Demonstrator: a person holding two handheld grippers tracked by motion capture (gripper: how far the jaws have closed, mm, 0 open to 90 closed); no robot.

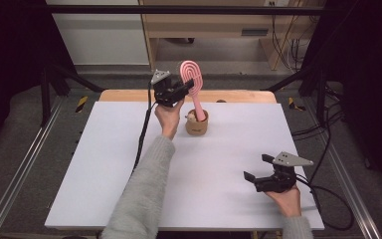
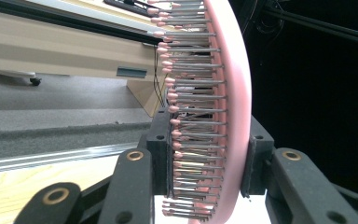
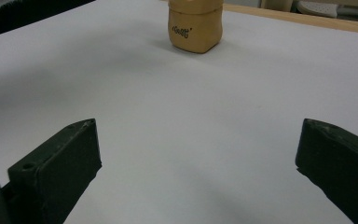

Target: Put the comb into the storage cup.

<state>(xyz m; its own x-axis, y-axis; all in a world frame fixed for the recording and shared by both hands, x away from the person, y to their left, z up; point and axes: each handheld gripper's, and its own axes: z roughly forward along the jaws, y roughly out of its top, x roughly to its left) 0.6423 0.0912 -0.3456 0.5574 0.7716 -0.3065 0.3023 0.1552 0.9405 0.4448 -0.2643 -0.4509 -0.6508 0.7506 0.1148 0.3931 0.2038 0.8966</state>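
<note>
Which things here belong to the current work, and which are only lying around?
In the work:
- pink hairbrush, clamped in the left gripper, handle in the cup
- tan cup
- small object in the cup, too small to identify

Idle:
- right gripper, open, holds nothing
- wooden shelf unit behind the table

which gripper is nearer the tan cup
Left. The left gripper sits just above the tan cup, clamped on the pink hairbrush. The right gripper rests open, well off near the table's front right.

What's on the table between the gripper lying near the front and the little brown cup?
Nothing. In the right gripper view, bare white table runs from the open right gripper to the cup. The high view shows that too.
</note>
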